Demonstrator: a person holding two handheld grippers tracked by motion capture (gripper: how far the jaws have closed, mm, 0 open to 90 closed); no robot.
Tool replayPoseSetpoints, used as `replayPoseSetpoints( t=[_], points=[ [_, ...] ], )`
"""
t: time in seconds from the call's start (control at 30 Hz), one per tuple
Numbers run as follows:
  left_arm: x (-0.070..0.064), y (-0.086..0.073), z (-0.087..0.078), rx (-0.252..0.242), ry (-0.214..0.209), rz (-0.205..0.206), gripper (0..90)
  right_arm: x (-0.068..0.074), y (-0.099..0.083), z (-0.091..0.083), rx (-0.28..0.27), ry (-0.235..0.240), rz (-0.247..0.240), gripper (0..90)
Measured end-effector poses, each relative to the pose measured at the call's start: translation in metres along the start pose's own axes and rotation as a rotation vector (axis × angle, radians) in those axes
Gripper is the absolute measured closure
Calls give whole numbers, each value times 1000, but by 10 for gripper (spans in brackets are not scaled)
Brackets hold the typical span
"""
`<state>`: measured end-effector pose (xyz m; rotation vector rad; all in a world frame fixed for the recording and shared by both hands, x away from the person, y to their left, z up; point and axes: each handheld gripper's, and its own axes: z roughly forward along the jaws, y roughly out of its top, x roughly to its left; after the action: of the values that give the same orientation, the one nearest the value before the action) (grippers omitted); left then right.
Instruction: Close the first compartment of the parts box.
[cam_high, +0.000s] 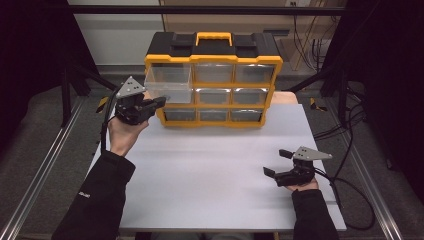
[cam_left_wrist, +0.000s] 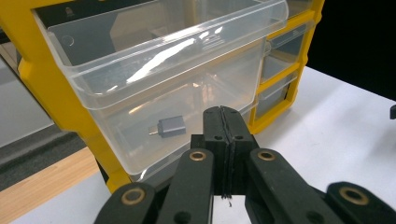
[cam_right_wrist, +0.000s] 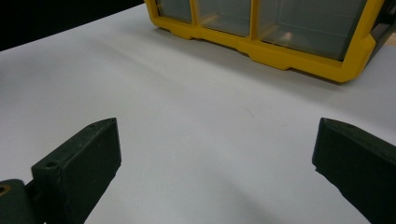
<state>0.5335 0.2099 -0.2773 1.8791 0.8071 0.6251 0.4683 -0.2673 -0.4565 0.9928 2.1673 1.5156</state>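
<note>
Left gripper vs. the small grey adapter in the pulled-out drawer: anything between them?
Yes. The clear drawer's front wall stands between the shut left gripper and the grey adapter on the drawer floor. The drawer's top is open, so from above nothing visible blocks it.

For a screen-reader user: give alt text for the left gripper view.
A clear plastic drawer juts from a yellow organizer, with a small grey adapter lying inside. The left gripper, jaws together, sits just before its front wall.
</note>
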Motion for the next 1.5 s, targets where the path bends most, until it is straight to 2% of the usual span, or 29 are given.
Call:
replayPoseSetpoints(
  t=[0.67,0.73,1.0,1.13,1.23,1.5],
  points=[
    [1,7,9,-4,22,42,895,0,0,-1,-4,1,0,17],
    [1,7,10,3,18,34,894,0,0,-1,-4,1,1,17],
    [3,8,13,0,25,44,895,0,0,0,0,0,0,17],
    [4,7,14,1,21,30,895,0,0,0,1,0,-1,17],
    [4,8,14,-7,30,44,894,0,0,0,1,0,-1,17],
    [6,10,17,-10,39,49,895,0,0,0,1,0,0,17]
  ],
)
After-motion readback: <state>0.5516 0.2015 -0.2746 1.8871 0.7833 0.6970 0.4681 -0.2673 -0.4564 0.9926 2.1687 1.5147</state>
